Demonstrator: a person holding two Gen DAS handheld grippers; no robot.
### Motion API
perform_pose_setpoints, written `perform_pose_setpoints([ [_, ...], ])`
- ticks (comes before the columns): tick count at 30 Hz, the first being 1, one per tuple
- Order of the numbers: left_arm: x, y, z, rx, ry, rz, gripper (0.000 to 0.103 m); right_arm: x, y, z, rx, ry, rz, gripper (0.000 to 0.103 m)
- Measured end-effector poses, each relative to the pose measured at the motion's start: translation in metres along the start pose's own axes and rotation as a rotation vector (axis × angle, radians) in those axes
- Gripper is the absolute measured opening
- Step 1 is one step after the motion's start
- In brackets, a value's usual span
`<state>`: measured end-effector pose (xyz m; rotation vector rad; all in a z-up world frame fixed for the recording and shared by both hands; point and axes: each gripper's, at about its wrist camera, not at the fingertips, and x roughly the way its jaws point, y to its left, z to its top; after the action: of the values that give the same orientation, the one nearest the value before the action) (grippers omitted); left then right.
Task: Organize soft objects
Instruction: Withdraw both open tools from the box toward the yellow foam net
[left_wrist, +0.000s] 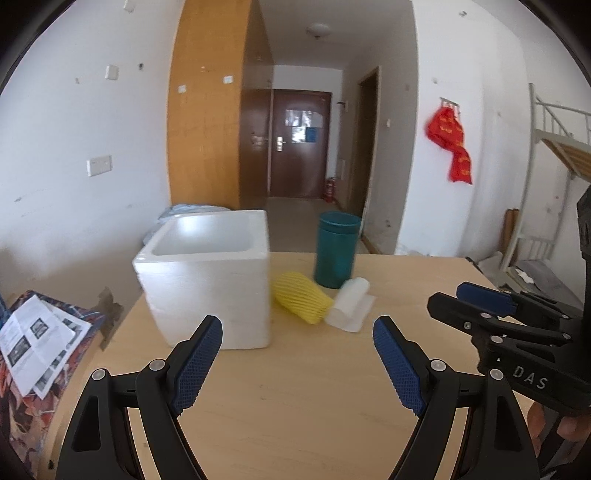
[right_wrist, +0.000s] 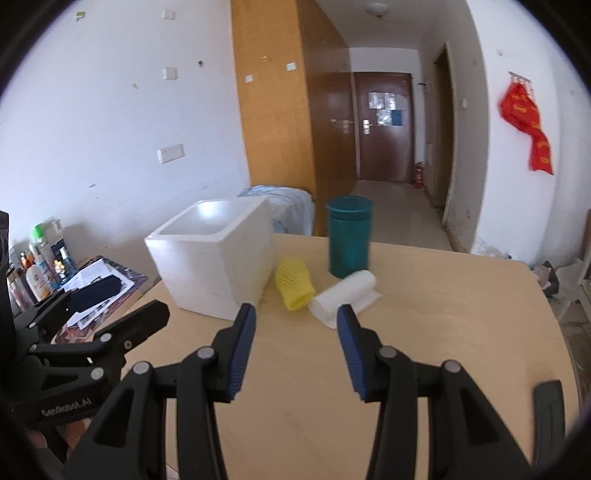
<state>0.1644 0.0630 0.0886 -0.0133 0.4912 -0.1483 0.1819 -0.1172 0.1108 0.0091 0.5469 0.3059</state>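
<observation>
Left tool (left_wrist: 297, 334): released, blue ribbed pads spread wide, nothing between them, hovering above the pale wooden tabletop (left_wrist: 295, 406).
Right tool (right_wrist: 296, 325): released too, pads apart and empty, aimed toward the soft items; also visible at the right edge of the left wrist view (left_wrist: 480, 299).
White square foam box (left_wrist: 207, 280): stood open-topped on the tabletop, left of the soft items; its inside looked bare as far as visible.
Yellow mesh foam sleeve (left_wrist: 301, 302): lay on its side just beside the box's right wall, touching the white roll.
White rolled foam sheet (left_wrist: 349, 304): lay on the tabletop right of the yellow sleeve, one loose flap flat beneath it.
Teal cylindrical cup (left_wrist: 337, 253): upright behind both soft items, close to the white roll.
Printed papers (left_wrist: 35, 339): lay on a patterned surface left of the tabletop.
Red cloth (left_wrist: 450, 144): hung on the far right wall.
</observation>
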Motion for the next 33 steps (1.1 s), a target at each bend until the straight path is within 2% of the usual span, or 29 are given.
perform_pose_setpoints([
  [5, 0.006, -0.018, -0.004, 0.025, 0.008, -0.034, 0.084, -0.014, -0.016, -0.011, 0.024, -0.01, -0.039, 0.051],
  [8, 0.011, -0.027, -0.007, 0.044, 0.02, -0.05, 0.084, -0.018, -0.023, -0.017, 0.036, -0.013, -0.061, 0.06],
  [16, 0.022, -0.043, -0.005, 0.067, 0.003, -0.091, 0.084, -0.015, -0.039, -0.023, 0.069, 0.004, -0.094, 0.06],
  [25, 0.046, -0.056, -0.001, 0.093, 0.017, -0.118, 0.084, 0.004, -0.058, -0.024, 0.09, 0.043, -0.107, 0.06],
  [33, 0.073, -0.056, 0.007, 0.067, 0.053, -0.136, 0.084, 0.018, -0.069, -0.022, 0.096, 0.062, -0.101, 0.06],
])
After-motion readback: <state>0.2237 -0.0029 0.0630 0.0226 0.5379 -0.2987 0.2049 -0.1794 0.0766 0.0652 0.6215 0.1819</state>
